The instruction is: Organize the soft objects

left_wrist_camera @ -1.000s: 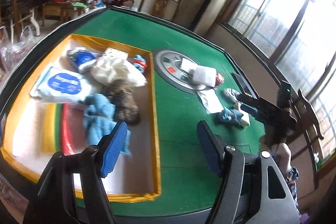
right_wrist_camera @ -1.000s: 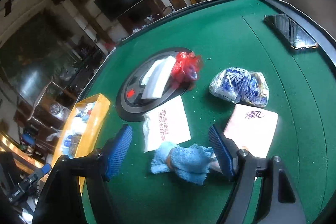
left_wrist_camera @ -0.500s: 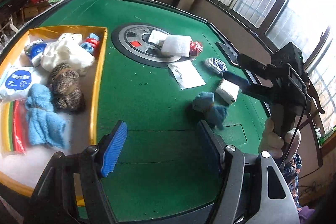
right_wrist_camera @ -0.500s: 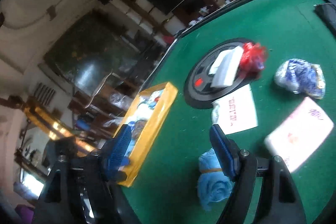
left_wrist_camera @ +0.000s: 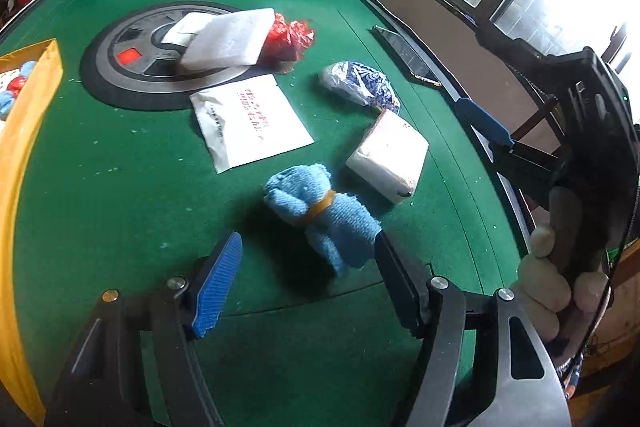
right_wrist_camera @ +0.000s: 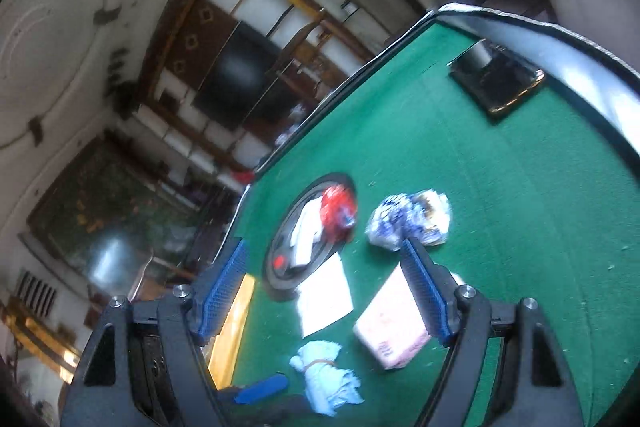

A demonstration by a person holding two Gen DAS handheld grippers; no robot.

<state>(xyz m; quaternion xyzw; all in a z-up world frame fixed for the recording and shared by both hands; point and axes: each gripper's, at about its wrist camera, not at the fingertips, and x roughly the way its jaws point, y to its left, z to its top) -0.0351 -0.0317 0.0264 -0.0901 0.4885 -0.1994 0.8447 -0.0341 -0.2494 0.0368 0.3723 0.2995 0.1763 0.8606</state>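
**Blue towel bundle lined up for pickup; both hand-held grippers empty**

The blue towel bundle (left_wrist_camera: 322, 213), rolled and cinched by a tan band, lies on the green worktop (left_wrist_camera: 120, 187) directly ahead of the left hand-held gripper (left_wrist_camera: 308, 283). Its near end sits between the two fingertips but touches neither. The jaws stand wide apart and hold nothing.

At two o'clock from the bundle, just beside it, lies a white tissue pack (left_wrist_camera: 388, 157). At eleven o'clock lies a flat white sachet (left_wrist_camera: 250, 121) with red print. Further out, a blue-patterned plastic bag (left_wrist_camera: 360, 87) lies at one o'clock. A white pad (left_wrist_camera: 228, 39) and a red wrapper (left_wrist_camera: 290, 37) rest on the round grey centre panel (left_wrist_camera: 120, 75) at eleven to twelve o'clock. The yellow tray (left_wrist_camera: 24, 131), the likely destination, runs along the nine o'clock edge with items already inside.

The right hand-held gripper (right_wrist_camera: 324, 287) is raised over the worktop's three o'clock side, jaws spread and empty; its view is blurred.

Judgement: the step in hand is grasping the bundle with the left hand-held gripper. To do it well, advance and lower until the pads straddle the roll near the band, where it looks firmest. Close squarely across the roll, not along it. Keep the right-side finger off the tissue pack. A grip on the loose end alone risks the towel unrolling or slipping during transfer.
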